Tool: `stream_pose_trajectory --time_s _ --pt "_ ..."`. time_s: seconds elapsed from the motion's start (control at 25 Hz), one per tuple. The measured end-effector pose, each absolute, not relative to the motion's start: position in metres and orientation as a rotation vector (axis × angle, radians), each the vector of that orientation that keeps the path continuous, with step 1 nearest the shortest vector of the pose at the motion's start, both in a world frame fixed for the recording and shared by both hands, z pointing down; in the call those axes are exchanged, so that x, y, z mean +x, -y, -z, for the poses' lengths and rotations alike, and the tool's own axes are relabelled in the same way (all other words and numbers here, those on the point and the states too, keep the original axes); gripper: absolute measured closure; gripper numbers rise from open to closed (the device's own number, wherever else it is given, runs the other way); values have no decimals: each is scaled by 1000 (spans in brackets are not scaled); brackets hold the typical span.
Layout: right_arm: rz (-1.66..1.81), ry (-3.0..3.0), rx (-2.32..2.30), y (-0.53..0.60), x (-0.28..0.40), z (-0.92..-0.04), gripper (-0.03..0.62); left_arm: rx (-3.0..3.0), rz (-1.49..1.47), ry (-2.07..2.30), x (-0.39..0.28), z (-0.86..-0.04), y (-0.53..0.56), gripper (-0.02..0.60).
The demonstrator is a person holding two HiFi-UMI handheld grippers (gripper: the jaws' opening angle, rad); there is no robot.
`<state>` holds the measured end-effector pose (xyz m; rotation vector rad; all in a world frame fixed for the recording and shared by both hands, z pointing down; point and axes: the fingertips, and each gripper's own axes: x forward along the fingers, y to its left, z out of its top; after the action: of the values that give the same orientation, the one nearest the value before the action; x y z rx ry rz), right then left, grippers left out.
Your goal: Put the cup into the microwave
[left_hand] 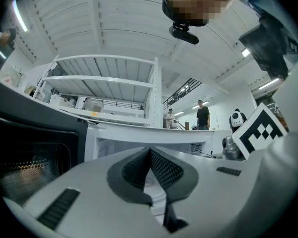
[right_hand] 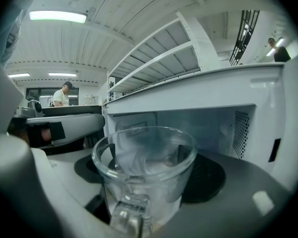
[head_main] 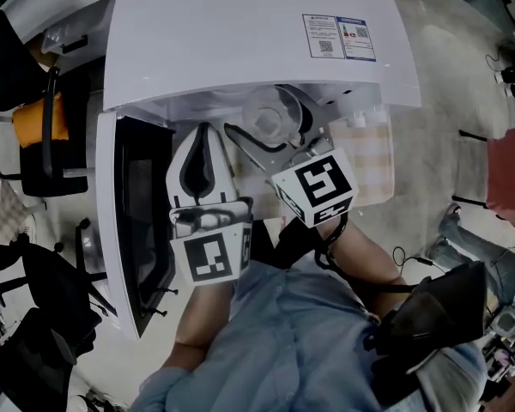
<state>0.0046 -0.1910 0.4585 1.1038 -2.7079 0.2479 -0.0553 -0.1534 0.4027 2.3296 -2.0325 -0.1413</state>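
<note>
cup (right_hand: pixel 144 167) between right jaws (microwave (right_hand: pixel 213 86) just ahead)

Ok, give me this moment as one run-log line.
right tongs: shut on glass cup | glass cup: held before microwave cavity, not set down | left tongs: shut, empty | microwave door: open

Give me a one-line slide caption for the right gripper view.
Right gripper holds a clear glass cup upright before the cavity of the open microwave.
</note>
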Motion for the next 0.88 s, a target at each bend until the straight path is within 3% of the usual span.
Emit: stream_pose_trajectory --time_s 0.88 --pt "-231 2678 1087 250 -24 -477 192 2261 156 2059 -85 -410 189 575"
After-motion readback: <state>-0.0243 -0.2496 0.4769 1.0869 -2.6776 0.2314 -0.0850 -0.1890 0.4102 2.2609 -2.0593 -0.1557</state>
